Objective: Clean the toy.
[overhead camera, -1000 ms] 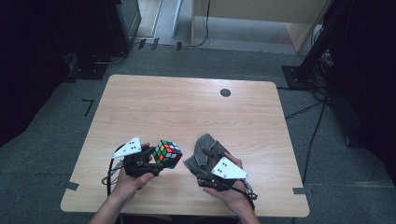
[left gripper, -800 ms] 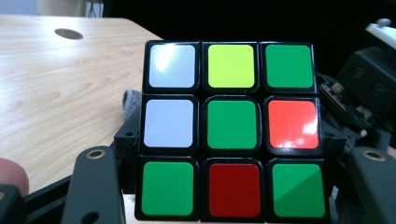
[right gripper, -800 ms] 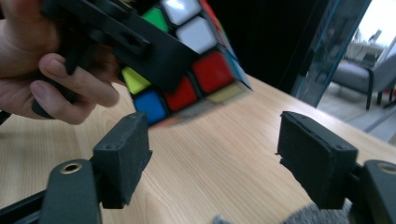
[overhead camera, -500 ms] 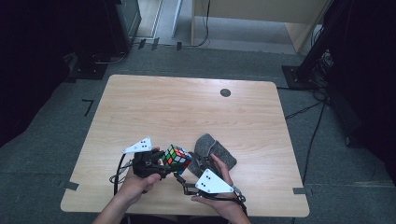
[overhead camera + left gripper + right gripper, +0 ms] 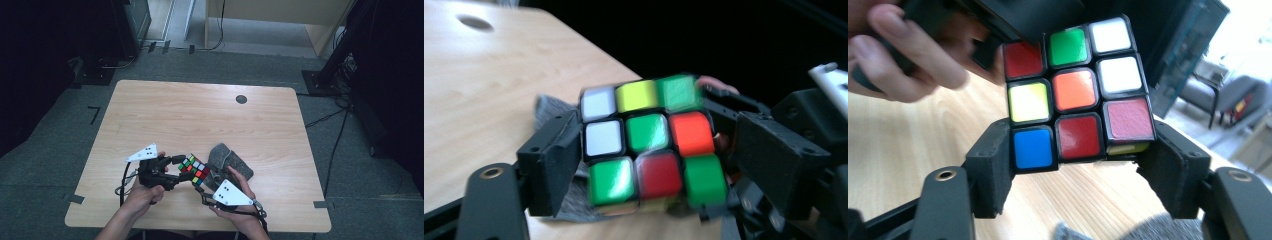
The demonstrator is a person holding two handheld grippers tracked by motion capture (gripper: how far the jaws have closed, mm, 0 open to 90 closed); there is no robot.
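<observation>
Cube (image 5: 194,169): we hold it above the table's (image 5: 200,120) near edge, beside the cloth (image 5: 229,159).
Left gripper (image 5: 186,169): jaws just opening, cube between them, grip unclear.
Right gripper (image 5: 1075,172): jaws just closing, clamped on the cube's bottom layer.

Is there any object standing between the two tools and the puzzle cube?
No. The puzzle cube sits directly between the jaws of both the left tool and the right tool; the grey cloth lies beside it.

Left gripper (image 5: 186,167) jaws opening; right gripper (image 5: 204,189) jaws closing.
</observation>
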